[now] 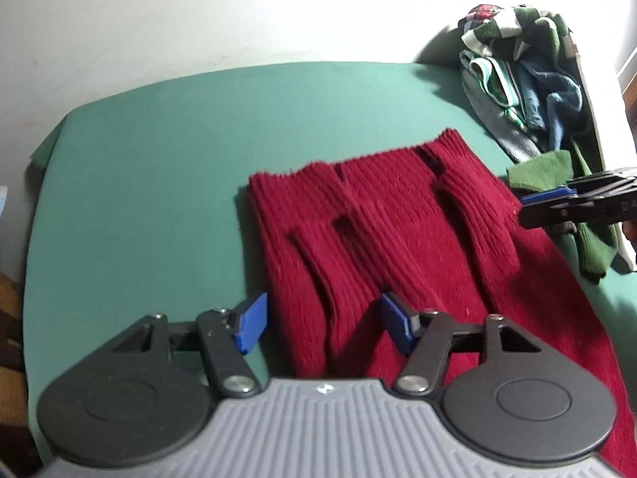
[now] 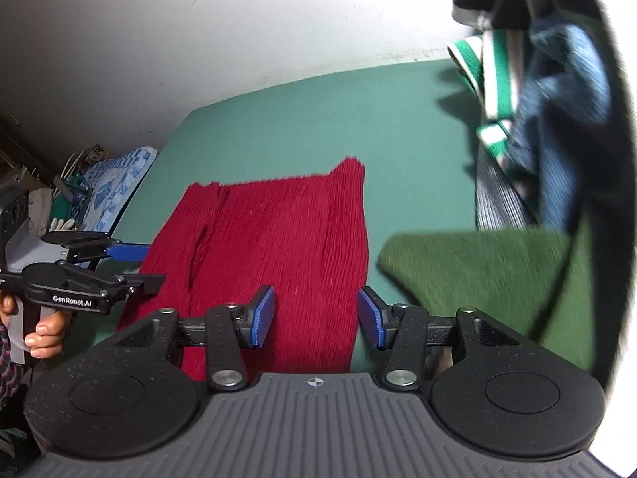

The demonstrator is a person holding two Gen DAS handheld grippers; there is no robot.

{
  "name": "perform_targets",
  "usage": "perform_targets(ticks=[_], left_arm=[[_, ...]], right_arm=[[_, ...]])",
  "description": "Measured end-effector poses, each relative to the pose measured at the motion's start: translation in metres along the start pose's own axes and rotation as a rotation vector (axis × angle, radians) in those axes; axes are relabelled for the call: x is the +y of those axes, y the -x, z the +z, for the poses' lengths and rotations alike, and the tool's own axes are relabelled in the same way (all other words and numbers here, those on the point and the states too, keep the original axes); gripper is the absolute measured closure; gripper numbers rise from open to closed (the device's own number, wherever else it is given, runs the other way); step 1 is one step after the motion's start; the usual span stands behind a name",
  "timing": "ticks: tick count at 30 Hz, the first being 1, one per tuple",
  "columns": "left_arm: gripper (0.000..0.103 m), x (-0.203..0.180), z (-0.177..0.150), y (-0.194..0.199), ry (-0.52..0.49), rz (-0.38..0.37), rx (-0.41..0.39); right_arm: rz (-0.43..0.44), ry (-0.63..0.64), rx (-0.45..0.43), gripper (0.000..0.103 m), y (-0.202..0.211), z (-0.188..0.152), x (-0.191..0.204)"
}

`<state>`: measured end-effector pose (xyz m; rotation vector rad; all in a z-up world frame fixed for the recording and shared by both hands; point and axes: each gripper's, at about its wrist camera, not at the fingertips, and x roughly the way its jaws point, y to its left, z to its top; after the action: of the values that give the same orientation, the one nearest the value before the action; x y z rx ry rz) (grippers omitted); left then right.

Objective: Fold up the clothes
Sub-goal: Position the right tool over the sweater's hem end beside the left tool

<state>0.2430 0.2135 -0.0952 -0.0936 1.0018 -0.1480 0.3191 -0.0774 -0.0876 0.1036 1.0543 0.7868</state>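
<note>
A dark red ribbed knit garment [image 1: 382, 231] lies in folds on the green table cover [image 1: 159, 159]; it also shows in the right wrist view [image 2: 278, 231]. My left gripper [image 1: 322, 326] is open and empty, its blue pads straddling the garment's near left part. My right gripper [image 2: 316, 314] is open and empty over the garment's right edge. The right gripper also shows from the side at the right of the left wrist view [image 1: 557, 203]. The left gripper shows at the left of the right wrist view [image 2: 131, 263], by the garment's left edge.
A pile of unfolded clothes [image 1: 525, 87], green, white and blue, stands at the table's back right. A dark green garment [image 2: 477, 279] from the pile lies next to the red one. A white wall [image 1: 199, 12] runs behind the table. Clutter [image 2: 99, 183] sits beyond the table's left edge.
</note>
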Motion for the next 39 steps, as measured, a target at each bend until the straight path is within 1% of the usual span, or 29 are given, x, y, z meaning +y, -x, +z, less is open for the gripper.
perform_targets(ticks=[3,6,11,13,19,21,22,25,26,27,28,29,31,33,34,35,37,39], left_arm=[[0.038,0.005,0.010,-0.005,0.005,-0.024,-0.005],[0.037,0.014,0.016,-0.008,0.038,-0.063,-0.017],[0.030,0.017,0.023,-0.015,0.045,-0.096,-0.040],[0.028,0.018,0.025,-0.017,0.046,-0.108,-0.050],[0.027,0.020,0.031,-0.023,0.045,-0.146,-0.078],[0.020,0.024,0.029,-0.023,0.042,-0.176,-0.088],[0.015,0.025,0.028,-0.023,0.039,-0.190,-0.093],[0.015,0.026,0.023,-0.022,0.017,-0.211,-0.107],[0.013,0.025,0.022,-0.021,0.004,-0.208,-0.111],[0.011,0.024,0.021,-0.021,-0.006,-0.213,-0.112],[0.006,0.024,0.020,-0.022,-0.014,-0.222,-0.110],[0.004,0.024,0.020,-0.022,-0.016,-0.232,-0.107],[0.004,0.024,0.021,-0.021,-0.011,-0.230,-0.104],[0.010,0.024,0.022,-0.021,-0.008,-0.181,-0.114],[0.014,0.025,0.022,-0.021,-0.004,-0.169,-0.117],[0.015,0.026,0.022,-0.021,0.000,-0.165,-0.119],[0.015,0.028,0.023,-0.021,0.010,-0.156,-0.122],[0.017,0.027,0.024,-0.021,0.017,-0.137,-0.124]], right_arm=[[0.006,0.004,-0.014,0.053,-0.010,0.009,-0.002],[0.029,0.018,-0.022,0.051,-0.017,0.016,-0.003],[0.065,0.043,-0.034,0.051,-0.029,0.029,-0.003],[0.060,0.062,-0.038,0.051,-0.032,0.032,0.000],[0.061,0.109,-0.047,0.052,-0.035,0.037,0.001],[0.072,0.119,-0.039,0.052,-0.034,0.038,-0.001],[0.080,0.124,-0.032,0.052,-0.033,0.038,-0.003],[0.116,0.157,0.007,0.052,-0.031,0.037,-0.006],[0.126,0.160,0.010,0.053,-0.030,0.036,-0.008],[0.135,0.162,0.013,0.056,-0.030,0.036,-0.011],[0.138,0.149,0.011,0.058,-0.031,0.037,-0.014],[0.143,0.133,0.011,0.060,-0.031,0.037,-0.016],[0.155,0.112,0.015,0.060,-0.033,0.038,-0.019],[0.143,0.134,0.013,0.063,-0.033,0.037,-0.015],[0.135,0.149,0.011,0.064,-0.034,0.036,-0.014],[0.125,0.157,0.009,0.067,-0.034,0.036,-0.012],[0.111,0.163,0.004,0.068,-0.034,0.035,-0.009],[0.098,0.171,-0.003,0.071,-0.034,0.033,-0.008]])
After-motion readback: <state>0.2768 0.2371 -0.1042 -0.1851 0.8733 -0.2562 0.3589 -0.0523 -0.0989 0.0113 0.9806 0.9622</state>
